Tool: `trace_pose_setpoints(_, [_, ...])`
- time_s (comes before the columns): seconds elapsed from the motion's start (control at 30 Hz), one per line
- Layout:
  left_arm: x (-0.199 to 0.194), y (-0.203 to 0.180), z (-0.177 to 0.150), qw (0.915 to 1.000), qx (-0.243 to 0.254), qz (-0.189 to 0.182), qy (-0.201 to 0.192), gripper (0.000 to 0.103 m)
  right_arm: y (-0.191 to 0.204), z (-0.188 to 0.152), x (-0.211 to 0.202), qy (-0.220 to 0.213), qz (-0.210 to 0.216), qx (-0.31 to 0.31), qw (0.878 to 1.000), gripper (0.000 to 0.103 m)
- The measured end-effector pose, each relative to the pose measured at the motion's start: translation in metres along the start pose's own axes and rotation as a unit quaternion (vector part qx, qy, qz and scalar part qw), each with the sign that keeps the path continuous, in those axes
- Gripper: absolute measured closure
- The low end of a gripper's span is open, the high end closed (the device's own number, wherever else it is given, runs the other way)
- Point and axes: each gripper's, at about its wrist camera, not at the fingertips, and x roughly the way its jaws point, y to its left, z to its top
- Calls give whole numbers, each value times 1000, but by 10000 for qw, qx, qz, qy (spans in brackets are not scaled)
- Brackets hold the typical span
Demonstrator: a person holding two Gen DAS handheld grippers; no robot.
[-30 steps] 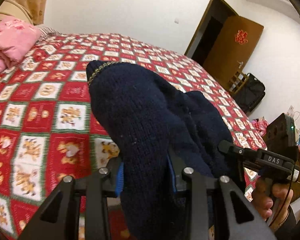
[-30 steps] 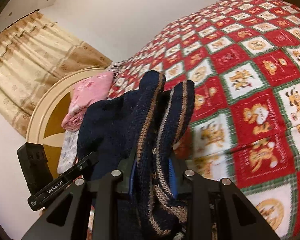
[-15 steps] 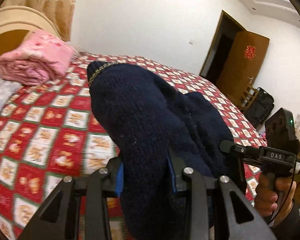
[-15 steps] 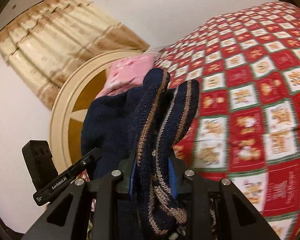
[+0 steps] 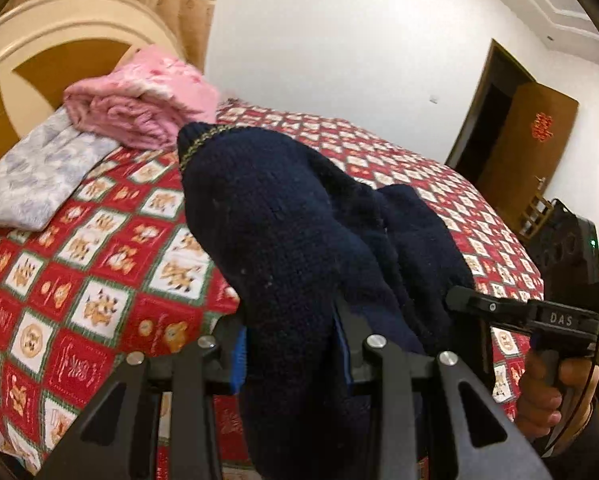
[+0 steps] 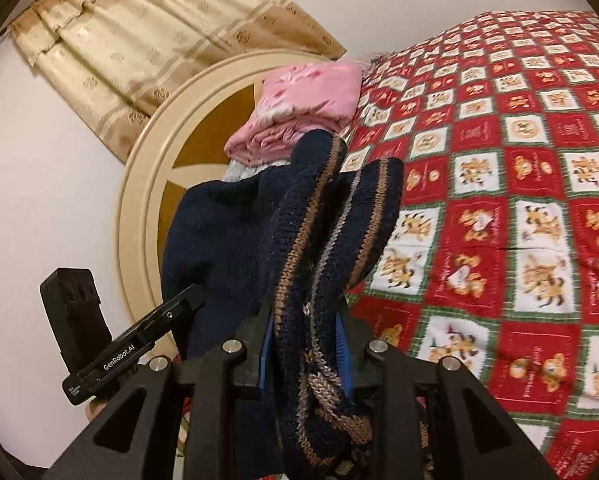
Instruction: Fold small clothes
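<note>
A dark navy knitted garment with tan and grey striped trim hangs between both grippers, held up above the bed. My left gripper is shut on its plain navy part, which bulges over the jaws and hides the fingertips. My right gripper is shut on the striped edge, bunched between the blue pads. The right gripper's body shows at the right of the left wrist view, and the left gripper's body shows at the left of the right wrist view.
The bed carries a red, white and green checked bedspread. A folded pink blanket and a pale blue-grey pillow lie by the round cream headboard. A brown door is at the far right.
Both grippers have lifted and tilted with the garment still held. The views swung toward the headboard, so the pink blanket, pillow and curtain now show more.
</note>
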Motion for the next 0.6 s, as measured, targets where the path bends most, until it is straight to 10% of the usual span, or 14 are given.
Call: trace_pose_setpoints(0.6, [82, 69, -25, 9956, -476, 238, 766, 66, -49, 4, 109, 758, -584, 329, 9949, 76])
